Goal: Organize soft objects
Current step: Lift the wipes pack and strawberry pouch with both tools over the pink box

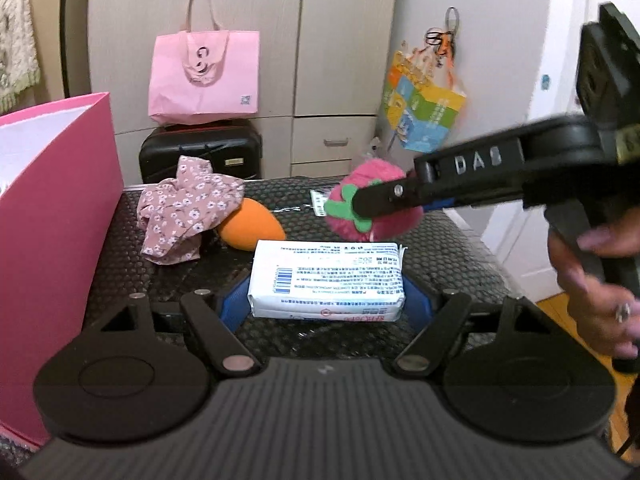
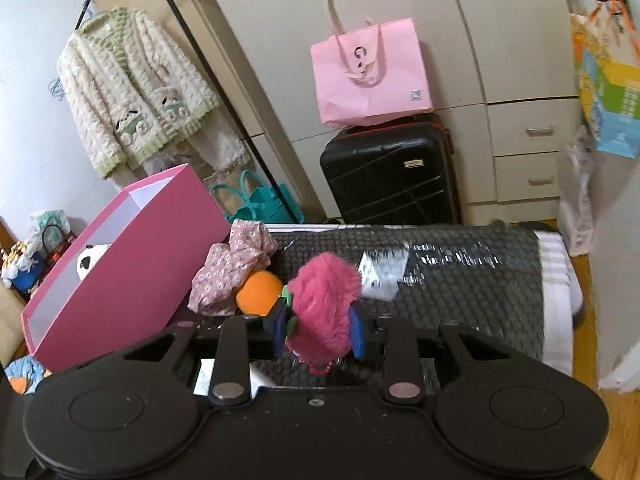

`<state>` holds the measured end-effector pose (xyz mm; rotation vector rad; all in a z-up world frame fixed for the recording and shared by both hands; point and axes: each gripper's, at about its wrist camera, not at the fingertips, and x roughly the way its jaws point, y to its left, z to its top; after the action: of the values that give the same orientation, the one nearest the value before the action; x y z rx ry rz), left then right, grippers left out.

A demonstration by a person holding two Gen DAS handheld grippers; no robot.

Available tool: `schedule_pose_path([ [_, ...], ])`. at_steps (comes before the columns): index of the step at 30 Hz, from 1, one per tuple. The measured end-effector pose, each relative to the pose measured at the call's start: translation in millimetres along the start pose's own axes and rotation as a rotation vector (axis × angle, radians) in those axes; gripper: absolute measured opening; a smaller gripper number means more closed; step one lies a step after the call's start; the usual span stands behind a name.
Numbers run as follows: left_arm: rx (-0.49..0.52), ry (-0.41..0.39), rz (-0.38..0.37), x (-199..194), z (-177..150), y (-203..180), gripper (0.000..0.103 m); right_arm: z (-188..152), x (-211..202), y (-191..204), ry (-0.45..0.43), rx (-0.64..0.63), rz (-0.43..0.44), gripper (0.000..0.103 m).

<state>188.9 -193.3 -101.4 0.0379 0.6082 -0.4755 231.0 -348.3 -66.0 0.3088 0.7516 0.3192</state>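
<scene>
Fingers of the right gripper (image 2: 318, 330) press in on a fluffy pink strawberry plush toy with green felt leaves (image 2: 324, 316), their blue pads (image 2: 358, 332) squeezing its fur on both sides. In the left wrist view that same toy (image 1: 374, 204) sits above the dark honeycomb-textured mat (image 1: 440, 256), with the right gripper (image 1: 360, 206) reaching in from the right, gripped by the person's right hand (image 1: 592, 280).

The left gripper (image 1: 326, 300) stands wide around a white plastic-wrapped rectangular tissue pack with blue print (image 1: 326, 276); its blue pads (image 1: 232, 304) flank the pack's near end, but whether they touch it cannot be told. The pack lies flat on the mat.

Behind the pack rests a smooth orange egg-shaped plush (image 1: 250, 224), touching a crumpled pink floral cloth (image 1: 188, 208) to its left. A tall pink cardboard box (image 1: 60, 208) stands along the mat's left edge; the right wrist view shows it open at the top (image 2: 132, 256) with a black-and-white panda plush (image 2: 90, 262) inside.

Beyond the mat a pink paper tote bag (image 1: 204, 76) sits on a black hard-shell suitcase (image 1: 200, 154) in front of beige cabinets (image 1: 344, 60).
</scene>
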Motion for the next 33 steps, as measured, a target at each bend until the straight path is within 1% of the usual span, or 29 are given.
schedule_pose_path([
  [3, 0.02, 0.034, -0.001, -7, -2, -3, 0.077, -19, -16, 9, -0.022, 0.009, -0.045, 0.036],
  [5, 0.01, 0.079, -0.005, -11, -1, -4, 0.077, -28, -24, 12, -0.019, 0.044, -0.059, 0.036],
  [8, 0.012, 0.12, -0.054, -23, -1, -4, 0.077, -44, -35, 16, -0.007, 0.084, -0.076, 0.036],
  [14, 0.038, 0.135, -0.087, -52, -7, 3, 0.077, -65, -61, 29, 0.004, 0.07, -0.117, 0.036],
  [17, 0.04, 0.141, -0.141, -70, -16, 14, 0.077, -77, -74, 32, 0.028, 0.124, -0.055, 0.036],
  [18, 0.042, 0.148, -0.143, -75, -19, 20, 0.077, -80, -77, 33, 0.035, 0.133, -0.039, 0.036],
  [22, 0.074, 0.153, -0.101, -91, -32, 37, 0.077, -97, -86, 51, 0.067, 0.128, -0.029, 0.036],
  [25, 0.067, 0.163, -0.094, -103, -37, 54, 0.077, -104, -87, 67, 0.097, 0.122, 0.005, 0.036],
  [28, 0.074, 0.166, -0.085, -112, -36, 66, 0.077, -108, -86, 84, 0.136, 0.118, 0.056, 0.036],
  [31, 0.106, 0.159, -0.072, -123, -31, 74, 0.077, -107, -83, 105, 0.166, 0.084, 0.079, 0.036],
  [33, 0.12, 0.16, -0.083, -133, -28, 80, 0.077, -104, -84, 119, 0.169, 0.059, 0.093, 0.036],
])
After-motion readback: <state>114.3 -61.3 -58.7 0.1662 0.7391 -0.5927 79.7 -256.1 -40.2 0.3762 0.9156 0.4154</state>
